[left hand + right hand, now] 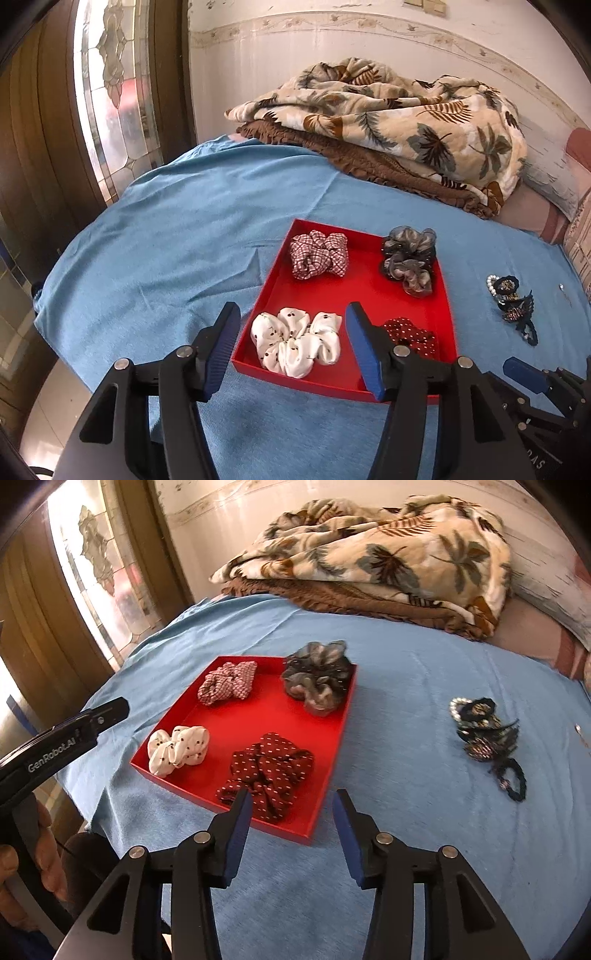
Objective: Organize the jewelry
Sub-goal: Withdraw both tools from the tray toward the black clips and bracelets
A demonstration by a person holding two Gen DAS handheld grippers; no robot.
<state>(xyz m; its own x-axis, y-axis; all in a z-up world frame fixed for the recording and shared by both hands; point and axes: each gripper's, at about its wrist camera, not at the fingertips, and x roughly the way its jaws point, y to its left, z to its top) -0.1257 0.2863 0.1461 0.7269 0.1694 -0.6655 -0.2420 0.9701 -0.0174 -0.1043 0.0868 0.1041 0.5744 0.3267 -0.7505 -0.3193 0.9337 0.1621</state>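
Observation:
A red tray [325, 291] [255, 720] lies on the blue sheet. It holds a red-checked scrunchie [318, 254] [227, 682], a grey scrunchie [408, 258] [317, 675], a white dotted scrunchie [295, 341] [178, 748] and a dark red dotted scrunchie [410, 336] [267, 771]. A pile of dark hair clips and a pearl piece [511, 302] [487, 738] lies on the sheet right of the tray. My left gripper [291, 323] is open and empty above the tray's near edge. My right gripper [291, 808] is open and empty at the tray's near right corner.
The blue sheet [184, 229] [424, 812] covers the bed. A folded leaf-print blanket on a brown one [388, 122] [369, 554] lies at the far side by the wall. A glass-panelled door [110, 92] stands at the left. The bed edge drops off at left.

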